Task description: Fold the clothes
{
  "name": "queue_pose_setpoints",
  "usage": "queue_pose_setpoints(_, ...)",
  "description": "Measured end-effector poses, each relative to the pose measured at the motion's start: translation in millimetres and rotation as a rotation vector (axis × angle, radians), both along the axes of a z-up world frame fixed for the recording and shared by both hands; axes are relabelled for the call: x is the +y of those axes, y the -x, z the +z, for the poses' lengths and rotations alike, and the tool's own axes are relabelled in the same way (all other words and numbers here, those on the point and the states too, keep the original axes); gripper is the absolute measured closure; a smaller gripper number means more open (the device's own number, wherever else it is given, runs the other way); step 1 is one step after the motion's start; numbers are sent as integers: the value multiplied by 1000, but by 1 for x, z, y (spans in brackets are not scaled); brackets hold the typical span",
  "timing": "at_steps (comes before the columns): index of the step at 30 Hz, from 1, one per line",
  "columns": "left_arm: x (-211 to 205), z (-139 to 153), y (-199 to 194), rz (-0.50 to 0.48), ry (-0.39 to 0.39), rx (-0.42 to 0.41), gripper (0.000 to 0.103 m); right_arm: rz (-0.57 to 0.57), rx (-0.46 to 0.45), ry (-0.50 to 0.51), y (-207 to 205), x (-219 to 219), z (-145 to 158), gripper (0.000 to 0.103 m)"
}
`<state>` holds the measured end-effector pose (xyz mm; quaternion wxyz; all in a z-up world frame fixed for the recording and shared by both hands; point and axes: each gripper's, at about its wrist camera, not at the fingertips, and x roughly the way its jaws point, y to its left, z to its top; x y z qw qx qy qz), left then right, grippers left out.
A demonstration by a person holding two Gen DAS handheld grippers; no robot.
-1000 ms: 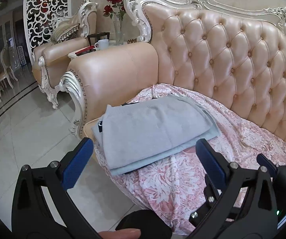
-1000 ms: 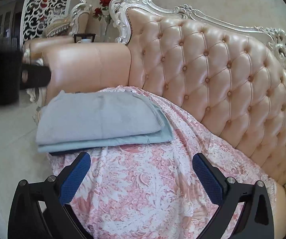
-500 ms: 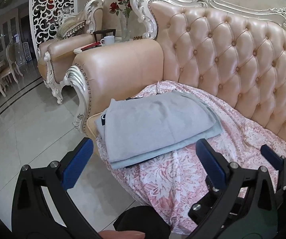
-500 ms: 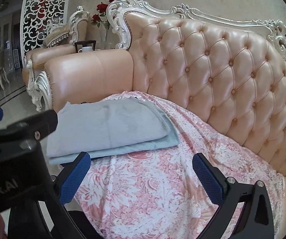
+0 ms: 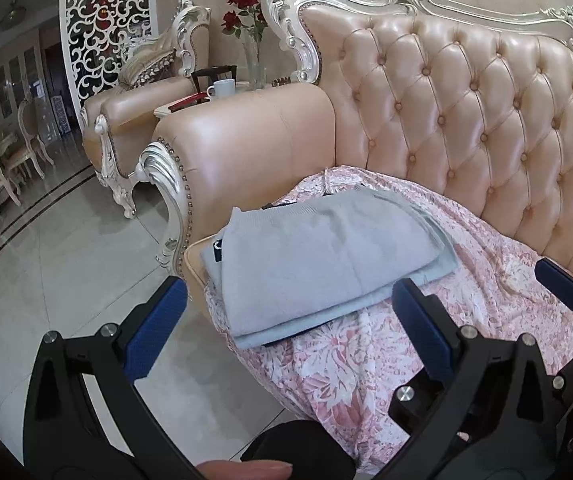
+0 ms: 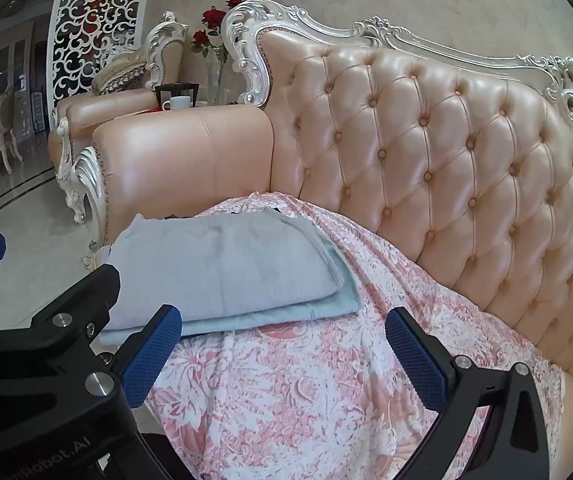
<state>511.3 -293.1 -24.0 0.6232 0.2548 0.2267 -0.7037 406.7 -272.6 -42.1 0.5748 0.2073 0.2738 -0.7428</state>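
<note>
On sofa (image 5: 466, 92) — two folded garments (image 5: 318, 264)

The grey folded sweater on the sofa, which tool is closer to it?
Left, probably. The left tool hangs open right before the grey folded sweater; the right tool, also open, sits beside it over the pink floral cover.

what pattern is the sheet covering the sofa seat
Pink and white floral sheet, clearest in the right wrist view.

Glossy tufted leather sofa (image 6: 426, 152) – matt knit grey garment (image 5: 318, 256), floral cloth cover (image 6: 306, 380), polished tile floor (image 5: 66, 264)
</note>
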Motion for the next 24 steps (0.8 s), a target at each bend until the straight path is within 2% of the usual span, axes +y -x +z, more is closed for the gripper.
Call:
queue_pose_setpoints(11,-10,-2,3,-5,-30,10,1,17,-13,-5,1,-9,-1,0)
queue_pose_setpoints(18,-20,-9,4,13,-99,48,1,20,-18,-1,6,-12,-2,0)
queue_pose_setpoints(20,-20,-11,5,13,-89,56,1,21,-24,-1,7,-13,-3,0)
queue_pose_setpoints(24,-17,-9,11,20,-42,13,1,22,-23,0,8,-15,-4,0)
